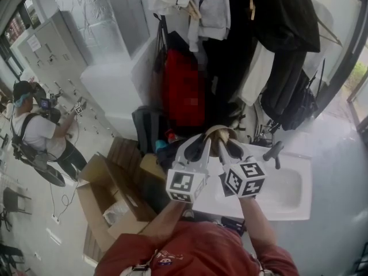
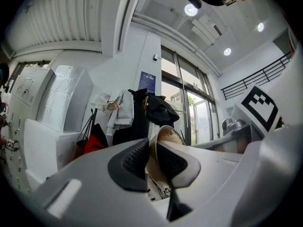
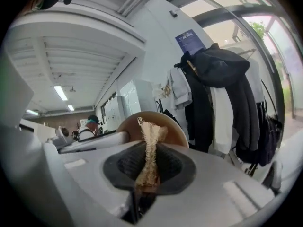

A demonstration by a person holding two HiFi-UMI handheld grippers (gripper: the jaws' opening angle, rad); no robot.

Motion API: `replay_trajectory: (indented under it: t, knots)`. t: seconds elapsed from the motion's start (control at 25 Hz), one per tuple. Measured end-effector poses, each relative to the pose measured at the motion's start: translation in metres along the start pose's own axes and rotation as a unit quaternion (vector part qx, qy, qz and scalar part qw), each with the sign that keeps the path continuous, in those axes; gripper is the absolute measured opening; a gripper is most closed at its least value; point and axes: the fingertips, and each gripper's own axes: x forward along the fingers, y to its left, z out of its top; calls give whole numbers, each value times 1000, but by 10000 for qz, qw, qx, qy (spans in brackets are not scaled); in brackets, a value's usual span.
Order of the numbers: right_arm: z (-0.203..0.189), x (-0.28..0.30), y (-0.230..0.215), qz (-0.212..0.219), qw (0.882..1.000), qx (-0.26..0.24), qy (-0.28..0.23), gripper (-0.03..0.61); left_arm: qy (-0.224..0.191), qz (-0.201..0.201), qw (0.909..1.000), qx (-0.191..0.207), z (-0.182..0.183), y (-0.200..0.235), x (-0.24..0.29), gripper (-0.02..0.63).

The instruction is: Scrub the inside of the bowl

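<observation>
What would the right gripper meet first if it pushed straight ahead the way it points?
Likely the bowl, directly behind the fibre scrubber pinched in the right gripper; the scrubber's tip would touch it first. Depth is unclear.

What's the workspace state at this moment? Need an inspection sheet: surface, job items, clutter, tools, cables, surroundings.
Surface: white sink with faucet, below the two tools.
Job's things: tan bowl held up off the sink, tilted on edge; fibrous scrubber right at it, contact unclear.
Clutter: open cardboard boxes on the floor left of the sink.
Tools: left tool shut on the bowl's rim; right tool shut on the scrubber.
Cables: thin cable on the floor by the boxes.
Surroundings: hanging clothes, red bag, lockers, a person at far left.
</observation>
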Motion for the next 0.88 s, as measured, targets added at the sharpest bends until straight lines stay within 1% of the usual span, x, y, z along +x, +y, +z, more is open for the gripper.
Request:
replay_trajectory:
  t: [0.08, 0.2, 0.28, 0.36, 0.44, 0.6, 0.76, 0.88]
  knots:
    - [-1, 0, 2, -65, 9986, -507, 111, 49, 17, -15, 10000, 0, -1, -1, 0, 52]
    - [0, 1, 6, -155, 9930, -1150, 219, 49, 37, -42, 10000, 1, -1, -1, 0, 52]
    - [1, 1, 9, -222, 9863, -1612, 285, 49, 55, -67, 10000, -3, -1, -1, 0, 51]
    - [2, 1, 11, -293, 9766, -2106, 339, 49, 69, -83, 9999, -5, 0, -2, 1, 51]
    - [0, 1, 13, -350, 9638, -2611, 399, 49, 90, -99, 9999, -6, -1, -2, 2, 51]
    - [-8, 1, 17, -378, 9315, -3557, 652, 49, 156, -133, 9998, 16, -4, -3, 2, 51]
    - [-14, 1, 19, -297, 9008, -4255, 813, 49, 202, -166, 9997, 34, -5, -5, 2, 51]
    - [-18, 1, 20, -268, 8720, -4799, 923, 49, 240, -192, 9995, 35, -6, -5, 2, 51]
